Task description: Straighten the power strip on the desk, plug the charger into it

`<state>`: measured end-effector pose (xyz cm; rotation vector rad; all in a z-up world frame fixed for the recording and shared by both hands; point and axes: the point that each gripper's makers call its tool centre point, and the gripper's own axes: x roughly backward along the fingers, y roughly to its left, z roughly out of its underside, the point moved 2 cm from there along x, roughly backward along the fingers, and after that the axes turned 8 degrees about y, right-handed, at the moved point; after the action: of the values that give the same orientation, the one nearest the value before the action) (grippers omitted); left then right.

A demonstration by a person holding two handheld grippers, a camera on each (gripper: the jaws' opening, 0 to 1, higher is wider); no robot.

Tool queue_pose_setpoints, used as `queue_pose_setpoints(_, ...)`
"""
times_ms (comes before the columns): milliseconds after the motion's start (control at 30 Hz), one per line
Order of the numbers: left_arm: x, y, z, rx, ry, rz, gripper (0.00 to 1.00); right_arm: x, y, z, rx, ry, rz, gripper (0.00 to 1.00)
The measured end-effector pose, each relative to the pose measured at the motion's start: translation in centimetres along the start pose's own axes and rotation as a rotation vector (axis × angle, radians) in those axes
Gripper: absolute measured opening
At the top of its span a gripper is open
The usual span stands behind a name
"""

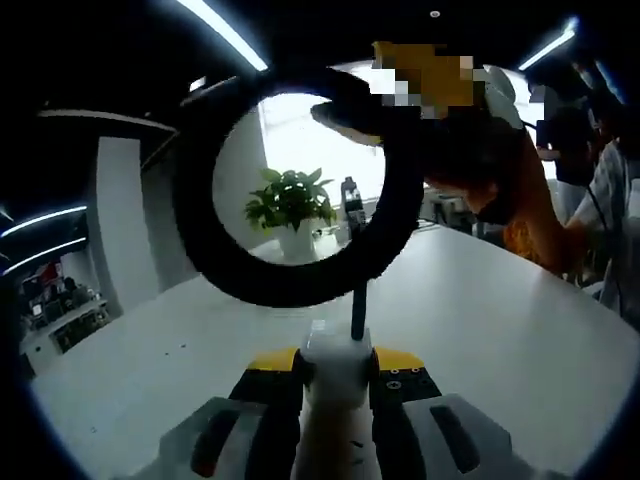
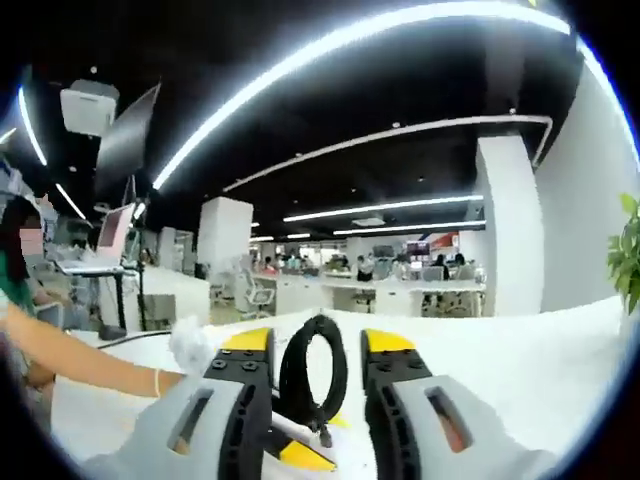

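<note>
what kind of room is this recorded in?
Likely an open-plan office. Rows of desks with monitors run across the back, long strip lights cross the dark ceiling, and a potted plant stands on the big white table.

Black cable loop (image 2: 313, 372) between right gripper (image 2: 316, 352) fingers (image 2: 243, 365).

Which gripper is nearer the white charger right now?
Left. The left gripper has its jaws clamped on the white charger; the right gripper has its jaws either side of the black cable loop, no charger between them.

The charger (image 1: 338, 362) sits between the left gripper (image 1: 338, 385) fingers, its cable (image 1: 290, 180) looping above the desk (image 1: 480, 320).
</note>
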<state>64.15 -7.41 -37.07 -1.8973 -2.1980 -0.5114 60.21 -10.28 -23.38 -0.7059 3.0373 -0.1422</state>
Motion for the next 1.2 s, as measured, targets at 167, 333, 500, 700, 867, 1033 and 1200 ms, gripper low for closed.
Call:
queue_pose_setpoints(167,-0.4,0.4,-0.3,0.009,-0.007,-0.003,0.24,0.4,-1.0,1.0,-0.064,0.000,0.007,0.54)
queue_pose_setpoints(333,-0.3,0.3,-0.3,-0.025,0.031,-0.002,0.24,1.1,-2.2,1.7,-0.113,-0.007,0.028,0.51)
queue_pose_setpoints(500,-0.2,0.1,-0.2,-0.014,0.026,-0.006,0.24,1.6,-2.5,1.9,-0.130,-0.012,0.035,0.50)
queue_pose_setpoints(700,-0.4,0.3,0.5,0.035,0.055,-0.061,0.31,2.1,-2.1,2.2,-0.101,0.003,0.008,0.52)
queue_pose_setpoints(867,-0.3,0.3,0.4,0.046,0.057,-0.073,0.51,2.5,-1.7,1.9,-0.090,-0.011,-0.007,0.52)
queue_pose_setpoints(1033,0.1,0.6,0.2,0.045,0.068,-0.102,0.56,2.8,-1.5,1.8,-0.091,-0.018,-0.020,0.53)
queue_pose_setpoints(1200,0.8,0.2,1.1,0.038,0.105,-0.118,0.71,2.8,-0.7,1.9,-0.078,-0.007,-0.052,0.62)
